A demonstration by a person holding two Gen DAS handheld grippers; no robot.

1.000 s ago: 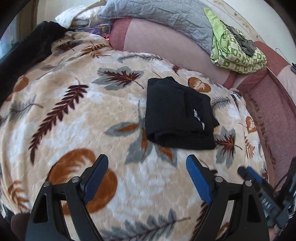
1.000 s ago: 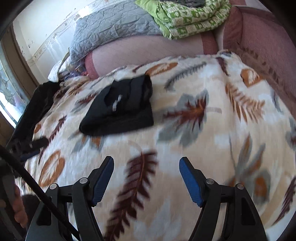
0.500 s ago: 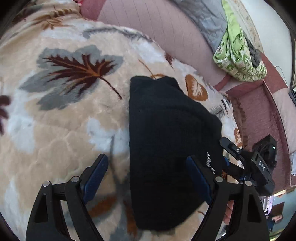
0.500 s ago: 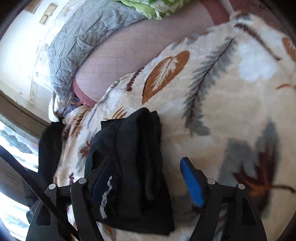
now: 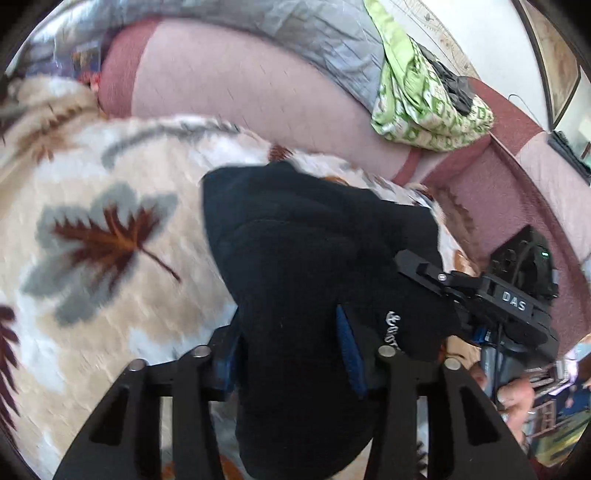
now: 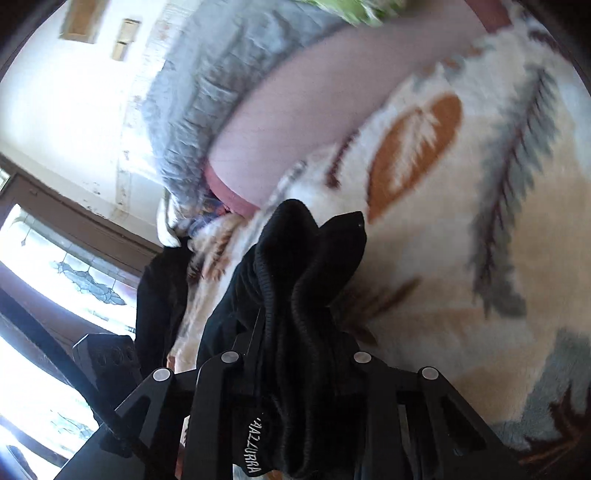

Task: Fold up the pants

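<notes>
The folded black pants [image 5: 306,251] are a thick bundle with white lettering, raised off the leaf-patterned blanket [image 5: 110,206]. My left gripper [image 5: 291,343] is shut on the near edge of the bundle, blue pads pressed into the cloth. My right gripper [image 6: 295,354] is shut on the other side of the pants [image 6: 306,266], where ribbed folds bunch between the fingers. The right gripper also shows in the left wrist view [image 5: 480,291], at the bundle's right edge.
A pink bolster [image 5: 258,96] lies behind the blanket, with a grey quilted pillow [image 5: 314,33] and a folded green patterned cloth [image 5: 424,96] on it. A dark garment [image 6: 159,295] lies at the blanket's left edge near a window [image 6: 55,266].
Both grippers moved in from open positions on either side of the bundle and shut on it. The pants have lifted and bunched up off the blanket.
</notes>
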